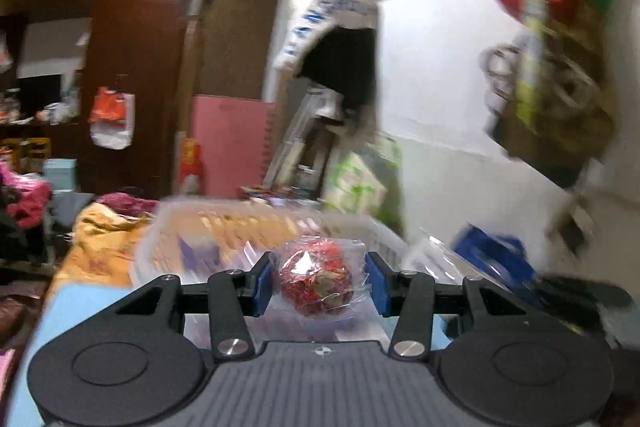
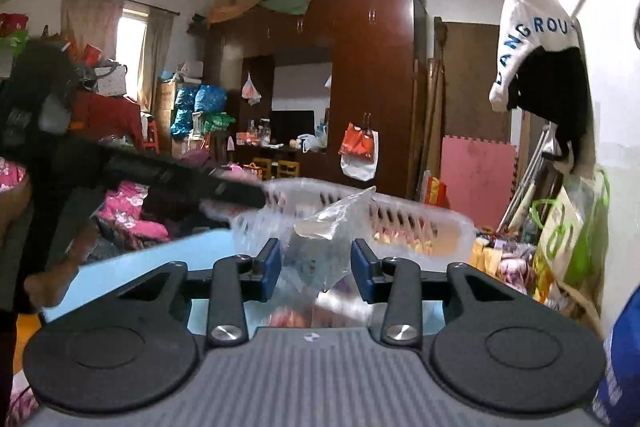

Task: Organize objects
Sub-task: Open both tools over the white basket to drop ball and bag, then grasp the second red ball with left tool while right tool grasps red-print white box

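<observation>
In the left wrist view my left gripper (image 1: 317, 283) has its blue pads on either side of a round red bundle wrapped in clear plastic (image 1: 316, 281). The jaws stand close around it, and the bundle is held above a light blue surface (image 1: 76, 311). A clear plastic basket (image 1: 224, 227) lies just beyond. In the right wrist view my right gripper (image 2: 316, 265) has a crumpled clear plastic bag (image 2: 332, 227) between its pads, and the bag's wrap touches both. The same basket (image 2: 420, 223) sits behind it. The left gripper's black arm (image 2: 168, 179) crosses from the left.
A blue object (image 1: 496, 259) and clear wrapping lie at the right by the white wall (image 1: 440, 87). An orange cloth (image 1: 104, 231) lies left of the basket. A brown wardrobe (image 2: 372, 87), a pink mat (image 2: 476, 179) and piled clutter fill the room behind.
</observation>
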Demonstrator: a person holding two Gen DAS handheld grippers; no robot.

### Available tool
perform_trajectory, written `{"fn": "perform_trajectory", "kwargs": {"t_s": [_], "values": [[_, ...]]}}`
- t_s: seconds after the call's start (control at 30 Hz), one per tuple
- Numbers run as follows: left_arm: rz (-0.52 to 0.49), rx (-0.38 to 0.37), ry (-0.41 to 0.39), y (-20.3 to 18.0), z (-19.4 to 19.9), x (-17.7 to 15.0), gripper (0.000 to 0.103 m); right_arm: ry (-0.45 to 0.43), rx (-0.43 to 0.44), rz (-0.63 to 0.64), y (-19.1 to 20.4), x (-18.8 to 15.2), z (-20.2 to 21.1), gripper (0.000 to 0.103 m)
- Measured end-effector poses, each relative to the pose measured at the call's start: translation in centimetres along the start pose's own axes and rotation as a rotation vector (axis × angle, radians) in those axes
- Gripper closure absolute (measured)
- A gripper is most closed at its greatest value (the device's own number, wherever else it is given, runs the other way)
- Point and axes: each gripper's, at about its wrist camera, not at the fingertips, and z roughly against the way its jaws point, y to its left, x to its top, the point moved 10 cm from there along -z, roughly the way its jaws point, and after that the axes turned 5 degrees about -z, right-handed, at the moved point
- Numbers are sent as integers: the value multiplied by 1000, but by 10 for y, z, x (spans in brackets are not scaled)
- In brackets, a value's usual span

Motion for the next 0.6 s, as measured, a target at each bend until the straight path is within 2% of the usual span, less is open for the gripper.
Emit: {"fn": "perform_trajectory", "kwargs": {"t_s": [0.1,0.13,0.17,0.2,0.23,0.3,0.33,0.43,0.5,0.6], "values": [[52,29,62,18,-40,20,50,11,-23,18,-9,26,-30,62],[61,50,84,25,-55,21,42,25,-36,16,-14,31,-42,61],[58,75,119,28,-67,18,26,33,-46,17,-19,35,-55,61],[56,101,152,33,-80,14,22,57,-57,26,-23,33,-64,59],[61,136,180,39,-91,8,21,97,-59,34,-25,29,-73,48],[82,173,221,46,-100,-2,22,131,-54,28,-29,21,-78,35],[92,171,215,48,-95,-5,22,139,-55,33,-29,18,-76,25],[83,124,99,39,-53,-8,22,114,-19,-4,-30,11,-50,11],[40,95,51,25,-26,-16,18,105,13,-50,-29,4,-28,6],[-17,82,17,6,0,-40,12,101,15,-62,-31,-13,-8,2]]}}
